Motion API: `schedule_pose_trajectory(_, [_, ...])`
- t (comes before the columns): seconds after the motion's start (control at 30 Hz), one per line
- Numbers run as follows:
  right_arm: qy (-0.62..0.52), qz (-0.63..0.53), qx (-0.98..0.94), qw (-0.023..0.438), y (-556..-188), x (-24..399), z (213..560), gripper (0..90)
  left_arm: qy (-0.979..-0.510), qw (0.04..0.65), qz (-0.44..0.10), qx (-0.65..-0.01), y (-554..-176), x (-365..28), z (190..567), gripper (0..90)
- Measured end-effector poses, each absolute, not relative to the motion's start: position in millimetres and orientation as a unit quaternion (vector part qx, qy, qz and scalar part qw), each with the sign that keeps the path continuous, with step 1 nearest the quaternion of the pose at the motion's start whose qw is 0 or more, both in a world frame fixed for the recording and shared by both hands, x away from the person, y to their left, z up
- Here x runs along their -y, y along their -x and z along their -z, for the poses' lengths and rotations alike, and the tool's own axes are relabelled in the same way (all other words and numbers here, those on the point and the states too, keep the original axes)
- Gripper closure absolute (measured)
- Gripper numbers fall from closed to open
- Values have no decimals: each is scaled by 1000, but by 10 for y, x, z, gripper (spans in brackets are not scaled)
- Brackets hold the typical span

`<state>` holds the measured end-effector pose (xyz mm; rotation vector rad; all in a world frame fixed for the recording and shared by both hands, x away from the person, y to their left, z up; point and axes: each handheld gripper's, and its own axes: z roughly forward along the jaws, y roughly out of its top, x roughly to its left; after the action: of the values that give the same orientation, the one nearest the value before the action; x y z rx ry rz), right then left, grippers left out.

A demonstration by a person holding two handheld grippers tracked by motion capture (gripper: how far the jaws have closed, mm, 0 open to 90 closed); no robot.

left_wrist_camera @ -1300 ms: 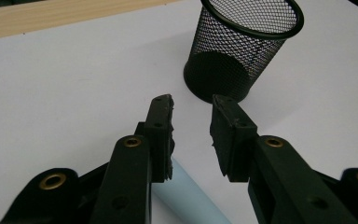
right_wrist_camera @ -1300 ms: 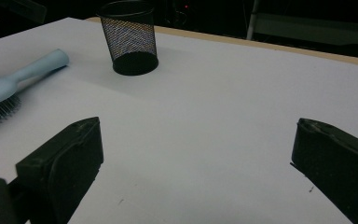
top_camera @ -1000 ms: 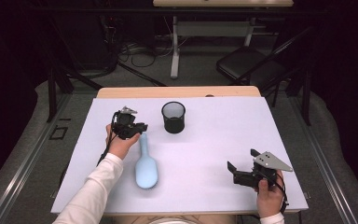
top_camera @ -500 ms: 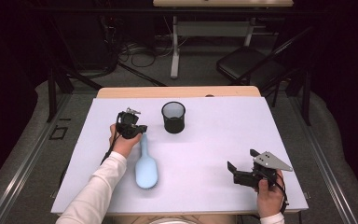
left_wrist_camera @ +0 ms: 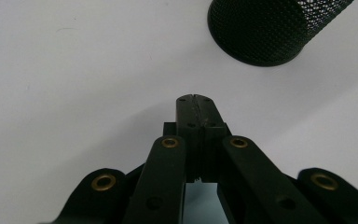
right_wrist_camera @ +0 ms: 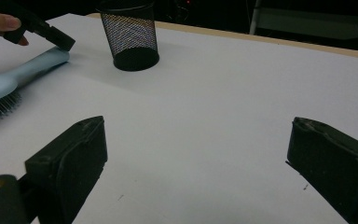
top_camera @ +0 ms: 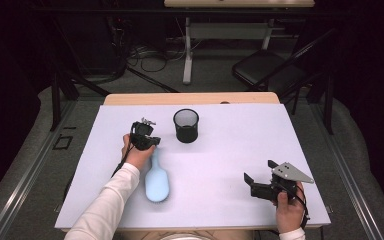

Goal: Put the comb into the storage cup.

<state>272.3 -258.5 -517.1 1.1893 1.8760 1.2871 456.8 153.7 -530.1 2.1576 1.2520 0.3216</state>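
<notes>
Pale-blue plastic hairbrush (top_camera: 156, 182) flat on the white surface (top_camera: 240, 145), at roughly 7 o'clock from the black mesh cup (top_camera: 186, 125). Handle towards 12 o'clock, oval head towards 6. Smooth and matte, slim rounded handle; bristles at the head's edge in the right gripper view.

Left gripper (top_camera: 153, 143) at the handle's far end, tip down and touching it. Fingers (left_wrist_camera: 196, 105) clenched pad to pad, nothing visible between them; sliver of blue underneath.

Judgement for the pick-up: reopen, straddle the handle crosswise a little back from the tip, come down until the pads flank it, then close squarely. Likely to pivot or slip if pinched at the very end. Keep clear of the cup at 1 o'clock.

Right gripper (top_camera: 258, 170) at 4 o'clock on the surface, fingers released wide, holding nothing.
</notes>
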Motion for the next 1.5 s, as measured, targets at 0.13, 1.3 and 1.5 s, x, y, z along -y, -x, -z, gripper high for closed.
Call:
schedule_pose_trajectory(0.13, [-445, -480, -702, 282, -2723, 2581, 5171, 47, -818, 306, -119, -473, -4573, -1514, 5323, 900])
schedule_pose_trajectory(1.3, [-446, -480, -702, 278, -2717, 2572, 5175, 60, -814, 290, -123, -488, -4478, -1781, 5296, 900])
schedule_pose_trajectory(1.5, [-446, -480, -702, 277, -2716, 2571, 5177, 63, -813, 287, -126, -490, -4450, -1865, 5297, 900])
